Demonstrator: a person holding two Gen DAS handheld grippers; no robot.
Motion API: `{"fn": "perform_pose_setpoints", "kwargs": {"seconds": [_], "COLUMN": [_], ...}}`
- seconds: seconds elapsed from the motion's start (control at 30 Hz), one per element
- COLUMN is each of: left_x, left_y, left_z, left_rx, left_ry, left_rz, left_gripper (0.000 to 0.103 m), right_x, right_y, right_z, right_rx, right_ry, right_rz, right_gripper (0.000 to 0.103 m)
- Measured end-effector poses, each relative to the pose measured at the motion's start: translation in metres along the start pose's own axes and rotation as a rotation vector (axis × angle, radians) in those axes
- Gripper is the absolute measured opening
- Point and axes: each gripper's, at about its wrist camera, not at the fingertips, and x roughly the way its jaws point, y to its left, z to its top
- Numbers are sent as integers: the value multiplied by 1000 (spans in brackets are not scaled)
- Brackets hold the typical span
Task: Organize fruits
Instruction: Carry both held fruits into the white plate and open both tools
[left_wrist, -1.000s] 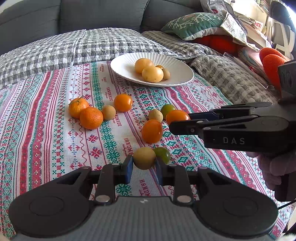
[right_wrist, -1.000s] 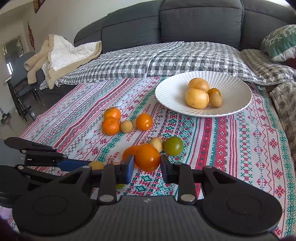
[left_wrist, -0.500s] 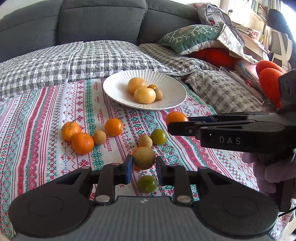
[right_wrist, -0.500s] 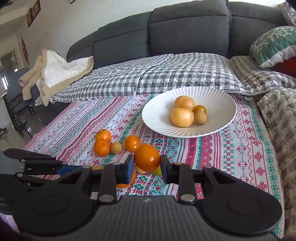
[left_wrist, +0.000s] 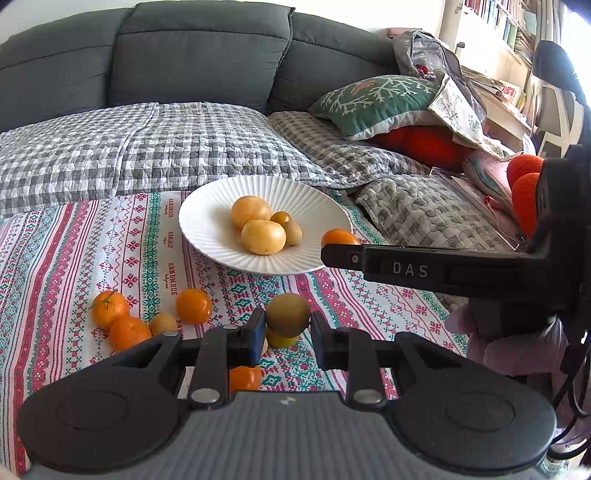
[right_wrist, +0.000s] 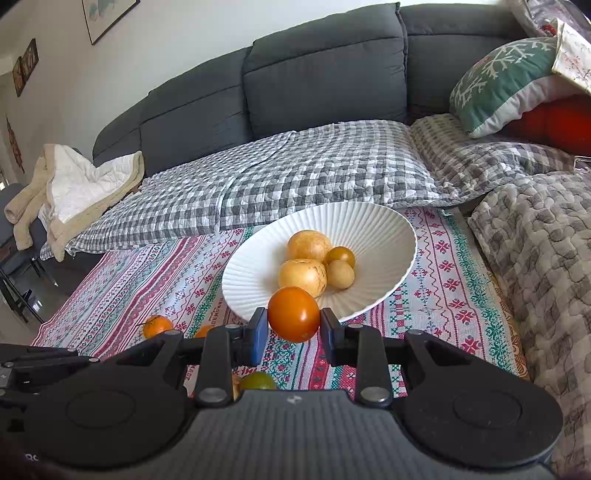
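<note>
1. Both grippers have come up off the cloth and moved toward the plate since a second ago, each carrying its fruit along; the loose fruit now sits lower and nearer in both views.
2. Sofa (left_wrist: 199, 55) is the big grey thing across the far side, with a checked quilt (left_wrist: 147, 147) over the seat.
3. Patterned tablecloth (left_wrist: 74, 258) covers the near surface, red, green and white stripes.
4. White ribbed plate (right_wrist: 369, 229) sits at the far right of the cloth, with 4 yellowish fruits (right_wrist: 303, 275) bunched in the middle.
5. Right gripper (right_wrist: 294, 326) is clamped on a glossy orange fruit (right_wrist: 293, 314), held at the near rim of the plate, off the cloth.
6. Left gripper (left_wrist: 288, 332) is clamped on a brownish-green fruit (left_wrist: 288, 315), held above the cloth, nearer than the plate.
7. Loose on the cloth at the near left: 3 oranges (left_wrist: 194, 305) and 1 small tan fruit (left_wrist: 162, 324), close together.
8. Under the left gripper, a yellow-green fruit (left_wrist: 282, 340) and another orange one (left_wrist: 245, 378), partly hidden.
</note>
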Motion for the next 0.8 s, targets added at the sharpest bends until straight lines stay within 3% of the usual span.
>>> {"fn": "perform_pose_setpoints", "kwargs": {"seconds": [0.23, 0.53, 0.8], "left_x": [17, 62, 105], "left_y": [-1, 12, 26], "left_z": [17, 50, 71], "left_rx": [-5, 109, 157], "left_ry": [15, 2, 31], "left_rz": [21, 90, 139], "left_gripper": [14, 14, 14], "right_x": [10, 34, 60], "right_y": [-11, -16, -38], "right_z": [10, 28, 27], "right_rx": [42, -112, -143], "right_ry": [-11, 15, 48], "right_rz": [-12, -31, -45], "right_gripper": [27, 27, 27]}}
